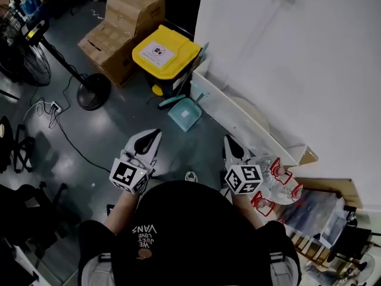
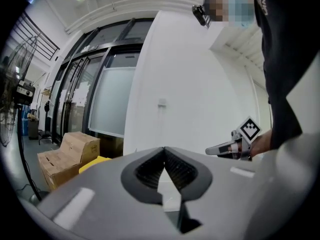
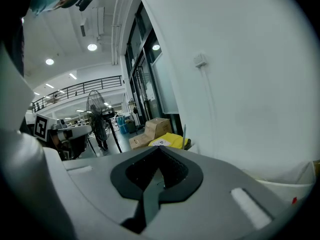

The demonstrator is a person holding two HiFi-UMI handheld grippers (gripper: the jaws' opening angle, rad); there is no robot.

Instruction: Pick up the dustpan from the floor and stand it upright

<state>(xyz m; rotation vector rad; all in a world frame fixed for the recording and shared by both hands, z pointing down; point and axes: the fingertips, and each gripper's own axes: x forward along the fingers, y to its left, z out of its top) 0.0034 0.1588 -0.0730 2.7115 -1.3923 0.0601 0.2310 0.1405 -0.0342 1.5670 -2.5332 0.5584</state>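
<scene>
A teal dustpan [image 1: 184, 113] lies flat on the grey floor in the head view, its handle pointing toward the yellow-lidded bin [image 1: 165, 55]. My left gripper [image 1: 157, 132] is held in the air short of the dustpan and to its left, jaws closed together and empty. My right gripper [image 1: 228, 138] hovers to the dustpan's right, also shut with nothing in it. The left gripper view shows its own jaws [image 2: 164, 149] meeting at the tip, with the right gripper [image 2: 227, 148] off to the side. The right gripper [image 3: 159, 148] shows closed in its own view. Neither gripper view shows the dustpan.
Cardboard boxes [image 1: 122, 28] stand behind the bin. A fan stand's round base [image 1: 93, 91] and a cable with a power strip [image 1: 53, 107] lie to the left. A long white panel [image 1: 238, 115] runs along the wall at right; clear bottles [image 1: 277, 183] sit near my right hand.
</scene>
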